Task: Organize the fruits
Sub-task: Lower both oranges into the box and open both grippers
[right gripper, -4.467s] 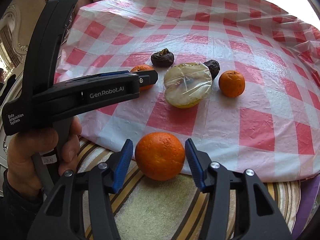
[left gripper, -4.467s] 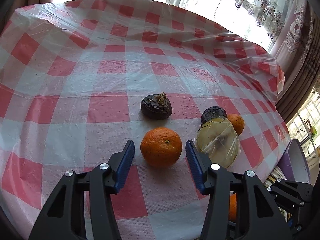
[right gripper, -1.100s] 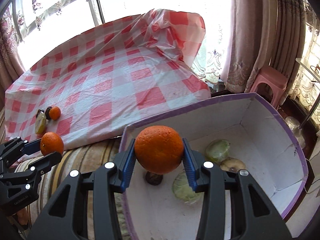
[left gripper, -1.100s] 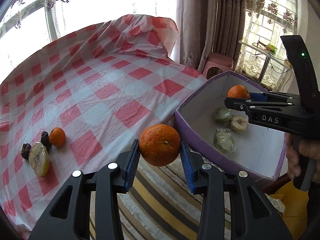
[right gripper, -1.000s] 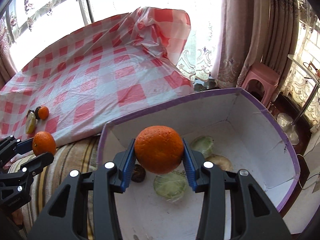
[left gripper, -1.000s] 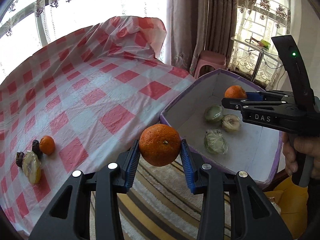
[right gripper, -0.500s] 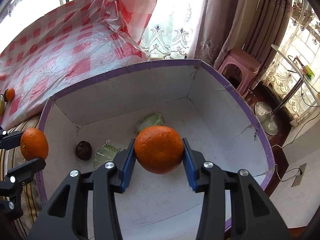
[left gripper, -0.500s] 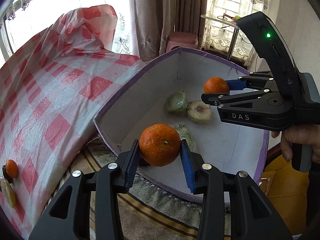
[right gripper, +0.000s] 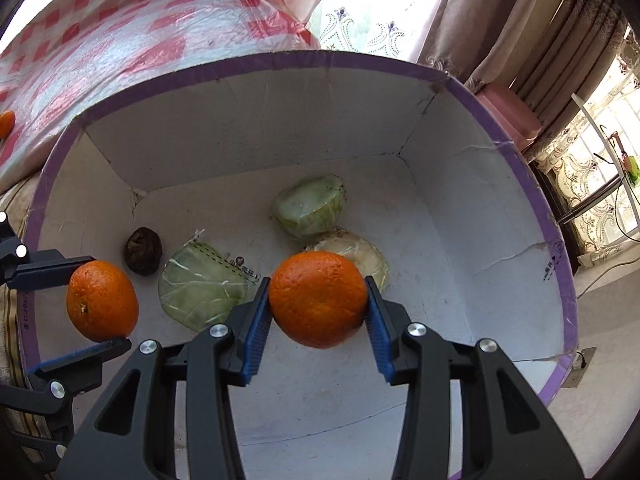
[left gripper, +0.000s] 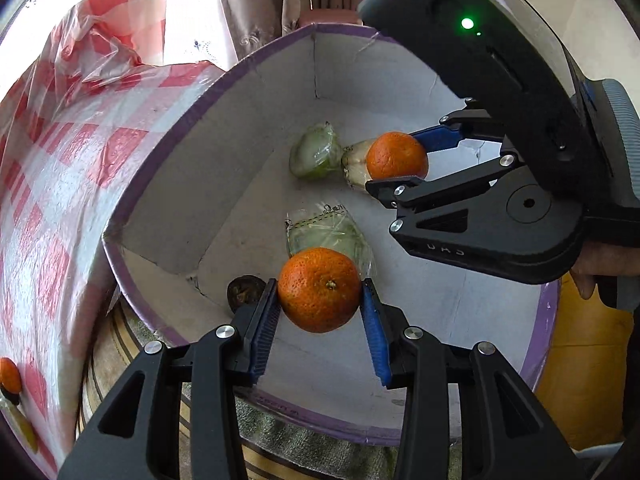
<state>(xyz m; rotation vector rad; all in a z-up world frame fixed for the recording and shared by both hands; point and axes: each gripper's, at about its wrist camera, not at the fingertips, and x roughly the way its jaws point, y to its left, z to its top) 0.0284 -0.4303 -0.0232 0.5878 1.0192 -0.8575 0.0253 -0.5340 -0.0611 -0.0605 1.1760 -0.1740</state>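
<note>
My left gripper (left gripper: 320,316) is shut on an orange (left gripper: 319,289) and holds it over the near edge of the purple-rimmed white box (left gripper: 148,168). My right gripper (right gripper: 318,316) is shut on a second orange (right gripper: 318,298) above the box floor (right gripper: 420,240); it also shows in the left wrist view (left gripper: 396,176) with its orange (left gripper: 396,155). The left gripper's orange appears in the right wrist view (right gripper: 102,300) at the box's left rim. Inside the box lie wrapped green and pale fruit halves (right gripper: 310,206) (right gripper: 202,284) (right gripper: 362,256) and a dark fruit (right gripper: 143,251).
The red-checked tablecloth (left gripper: 52,140) lies left of the box, with another orange (left gripper: 9,376) and a wrapped piece (left gripper: 20,424) at its edge. A striped rug (left gripper: 112,360) is under the box. A pink stool (right gripper: 512,116) and curtains (right gripper: 500,12) stand behind.
Both grippers carried their oranges from the table over to the box. In the last half second both moved further in and lower over the box floor.
</note>
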